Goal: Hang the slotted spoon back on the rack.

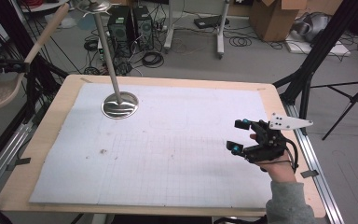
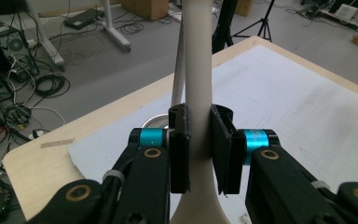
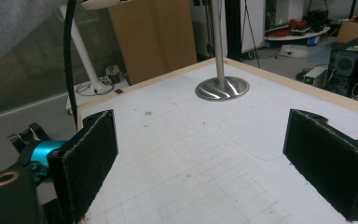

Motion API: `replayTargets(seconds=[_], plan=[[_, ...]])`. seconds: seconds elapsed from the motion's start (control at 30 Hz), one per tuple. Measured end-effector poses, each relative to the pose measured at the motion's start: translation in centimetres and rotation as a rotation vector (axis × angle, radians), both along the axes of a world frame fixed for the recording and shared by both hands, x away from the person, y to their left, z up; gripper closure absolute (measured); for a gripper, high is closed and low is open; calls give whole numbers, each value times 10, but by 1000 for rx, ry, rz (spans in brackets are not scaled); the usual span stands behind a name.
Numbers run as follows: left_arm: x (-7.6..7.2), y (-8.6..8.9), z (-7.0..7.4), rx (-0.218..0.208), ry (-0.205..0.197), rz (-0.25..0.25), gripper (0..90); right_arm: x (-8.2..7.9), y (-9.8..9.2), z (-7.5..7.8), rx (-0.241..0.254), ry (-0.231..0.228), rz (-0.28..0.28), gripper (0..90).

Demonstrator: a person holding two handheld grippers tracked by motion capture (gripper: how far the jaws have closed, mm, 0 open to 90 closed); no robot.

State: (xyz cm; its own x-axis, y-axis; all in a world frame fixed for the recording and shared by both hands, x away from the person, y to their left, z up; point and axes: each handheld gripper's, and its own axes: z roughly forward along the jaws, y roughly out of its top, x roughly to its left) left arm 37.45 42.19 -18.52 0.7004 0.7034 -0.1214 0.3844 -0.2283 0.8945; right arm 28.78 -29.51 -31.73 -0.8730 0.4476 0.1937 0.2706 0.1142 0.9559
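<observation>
The left gripper (image 2: 199,154) is already clamped on a pale wooden handle (image 2: 199,70) held off the table's left edge, the right gripper (image 1: 242,136) waits wide open near the right edge, so placement remains; a steel stand (image 1: 120,104) tops the white gridded mat (image 1: 177,154), cables littering the floor.

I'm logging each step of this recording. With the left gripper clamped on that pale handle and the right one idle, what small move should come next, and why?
Probably bring the pale handle toward the metal stand. The left gripper grips it, off the table's left edge, while the right gripper hovers open over the white mat, holding nothing.
</observation>
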Motion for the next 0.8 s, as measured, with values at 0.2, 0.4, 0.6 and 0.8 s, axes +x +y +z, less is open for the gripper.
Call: replayTargets(seconds=[0.2,0.4,0.6,0.8], plan=[[3,2,-2,0,10,4,778,0,-2,0,-1,1,-5,90],[4,3,-1,-6,4,9,778,0,-2,-1,0,0,-5,90],[3,8,0,-17,1,21,778,0,-3,0,3,0,-9,90],[6,6,-2,-16,13,12,778,1,-2,-1,-4,-4,-5,90]])
